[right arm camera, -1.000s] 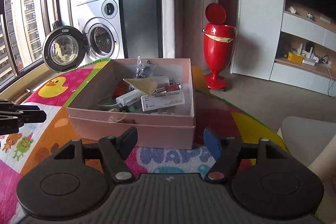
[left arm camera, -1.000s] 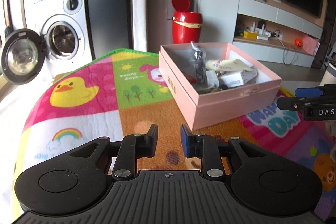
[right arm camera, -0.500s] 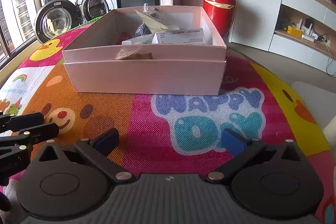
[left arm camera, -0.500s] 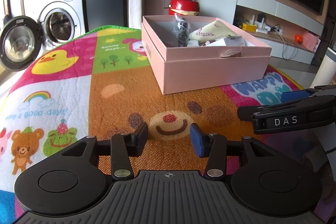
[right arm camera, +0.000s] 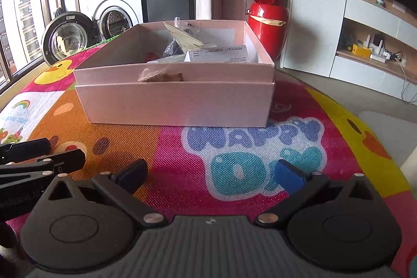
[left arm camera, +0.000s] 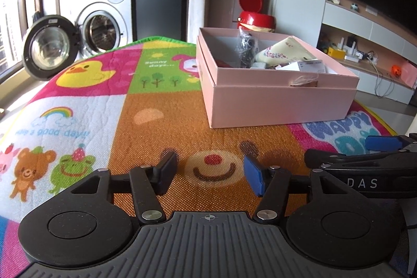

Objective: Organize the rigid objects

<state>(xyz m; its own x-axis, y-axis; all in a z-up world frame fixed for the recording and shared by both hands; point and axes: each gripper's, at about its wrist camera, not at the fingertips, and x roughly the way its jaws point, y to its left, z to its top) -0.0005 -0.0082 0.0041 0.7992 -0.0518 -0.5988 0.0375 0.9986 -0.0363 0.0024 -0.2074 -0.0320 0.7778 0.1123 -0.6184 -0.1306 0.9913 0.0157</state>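
Playmat [left arm camera: 156, 137] lower; both grippers wider than before.

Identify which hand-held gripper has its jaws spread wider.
The right hand-held gripper: its fingers gape far apart over the "HAPPY" lettering, while the left hand-held gripper shows a narrower gap. Both are empty.

Box [right arm camera: 177, 106] on the mat [right arm camera: 234, 147], bin [right arm camera: 268, 25] and washing machine [right arm camera: 117, 9] behind.

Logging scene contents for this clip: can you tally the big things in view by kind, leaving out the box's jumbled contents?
Tongs: 2, left tongs and right tongs, both open and empty
Pink box: 1
Play mat: 1
Red bin: 1
Washing machine: 1
Total: 6
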